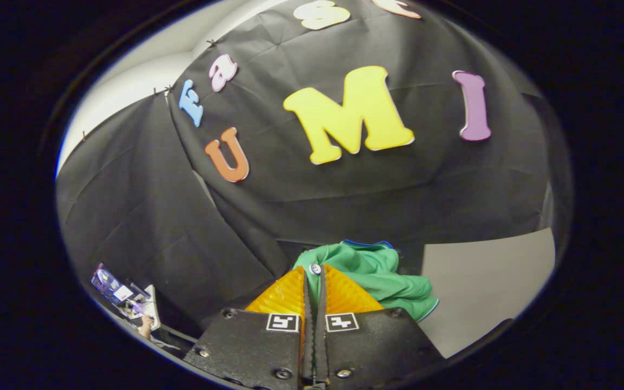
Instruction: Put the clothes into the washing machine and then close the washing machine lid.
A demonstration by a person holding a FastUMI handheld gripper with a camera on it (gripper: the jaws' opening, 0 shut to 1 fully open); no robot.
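The garment [382, 276] pinched between the gripper [313, 279] fingers is green (blue-and-white trim along its edges). Its button [315, 268] is white. The surface [485, 281] beside it is plain grey.

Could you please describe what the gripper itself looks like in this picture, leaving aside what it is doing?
The gripper has two wedge-shaped fingers with ribbed surfaces, mounted on dark, speckled metal plates fastened with round screws. Each plate carries a small square black-and-white marker near the finger's base. No cables or sleeve can be seen.
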